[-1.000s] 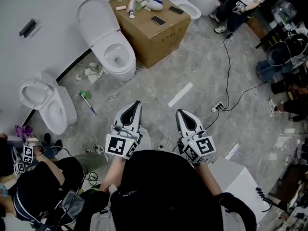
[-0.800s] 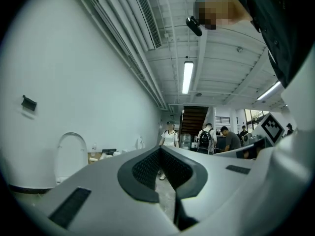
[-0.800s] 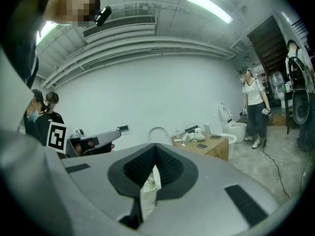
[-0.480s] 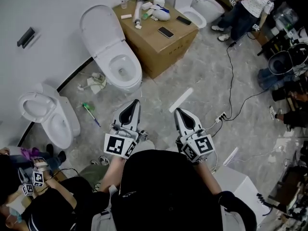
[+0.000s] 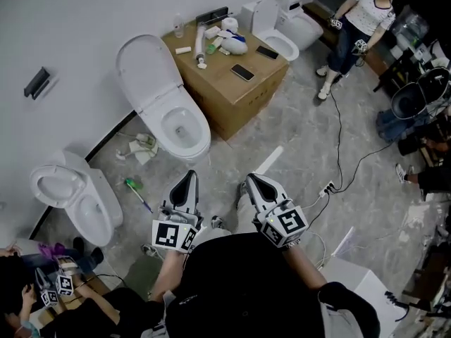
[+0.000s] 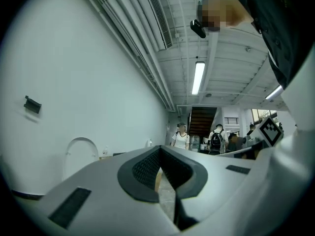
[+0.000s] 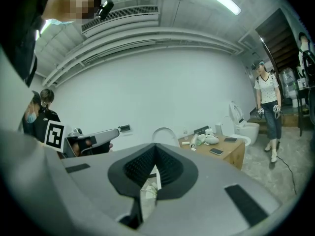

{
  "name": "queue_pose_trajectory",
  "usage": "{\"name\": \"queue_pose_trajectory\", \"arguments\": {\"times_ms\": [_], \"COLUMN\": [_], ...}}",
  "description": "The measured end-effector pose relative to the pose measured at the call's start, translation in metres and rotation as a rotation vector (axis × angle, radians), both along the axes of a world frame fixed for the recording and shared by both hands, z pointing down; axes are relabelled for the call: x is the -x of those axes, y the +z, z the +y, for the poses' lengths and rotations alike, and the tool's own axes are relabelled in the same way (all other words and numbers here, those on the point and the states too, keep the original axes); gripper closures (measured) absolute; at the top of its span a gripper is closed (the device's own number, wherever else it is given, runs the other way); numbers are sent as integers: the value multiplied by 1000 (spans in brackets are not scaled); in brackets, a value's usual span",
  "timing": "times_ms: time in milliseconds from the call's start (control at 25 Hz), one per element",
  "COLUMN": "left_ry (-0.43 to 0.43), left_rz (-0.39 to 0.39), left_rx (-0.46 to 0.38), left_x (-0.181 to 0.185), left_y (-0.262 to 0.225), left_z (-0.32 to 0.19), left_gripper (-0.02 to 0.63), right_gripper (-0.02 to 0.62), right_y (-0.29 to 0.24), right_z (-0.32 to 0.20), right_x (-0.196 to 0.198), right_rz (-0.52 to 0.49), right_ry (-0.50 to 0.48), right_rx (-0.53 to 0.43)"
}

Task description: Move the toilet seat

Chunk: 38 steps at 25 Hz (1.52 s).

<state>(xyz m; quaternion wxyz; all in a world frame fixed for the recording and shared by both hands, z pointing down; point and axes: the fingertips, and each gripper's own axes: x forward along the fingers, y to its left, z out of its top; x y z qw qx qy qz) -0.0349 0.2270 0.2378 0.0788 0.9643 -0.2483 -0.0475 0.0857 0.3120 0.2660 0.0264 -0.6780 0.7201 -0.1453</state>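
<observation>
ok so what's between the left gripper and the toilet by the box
Only bare grey floor, seen in the head view, separates the left gripper from the toilet; the green brush lies off to the side.

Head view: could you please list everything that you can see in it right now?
toilets: three, white; centre by the wall, lower left, top beside the box
cardboard box: one, brown, right of the centre toilet
phones: two, dark, on the box
small items: several, mostly white, on the box
brush: one, green-headed, on the floor
crumpled paper: white, floor by the wall
power strip: one, white, floor at right
bystanders: two; top right, lower left
left hand-held gripper: grey-white, low centre, shut, empty
right hand-held gripper: grey-white, beside it, shut, empty
</observation>
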Motion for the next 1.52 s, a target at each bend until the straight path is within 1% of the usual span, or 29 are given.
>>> {"name": "queue_pose_trajectory", "arguments": {"times_ms": [200, 400, 520, 760, 920, 1120, 1360, 1520], "left_ry": [-38, -91, -131, -193, -270, -352, -482, -518], "left_rz": [-13, -18, -18, -22, -22, -35, -59, -65], "left_rx": [-6, -22, -15, -7, 6, -1, 40, 54], "left_x": [4, -1, -4, -34, -52, -72, -69, -65], "left_y": [1, -1, 2, 3, 4, 4, 18, 32], "left_z": [-22, -56, -81, -126, -161, -200, -222, -246], "left_gripper": [598, 598, 598, 598, 598, 598, 598, 598], "right_gripper": [589, 589, 590, 589, 589, 590, 591, 590], "right_y": [7, 10, 7, 1, 5, 6, 19, 31], "right_z": [-33, -84, -118, -179, -222, -274, -314, -344], "right_x": [1, -1, 0, -24, -46, -71, -76, -75], "right_rz": [-11, -8, -12, -15, -7, -7, -19, -13], "right_ry": [-54, -143, -197, -297, -372, -461, -581, -615], "right_rx": [-2, -20, -28, -38, -7, -12, 18, 33]}}
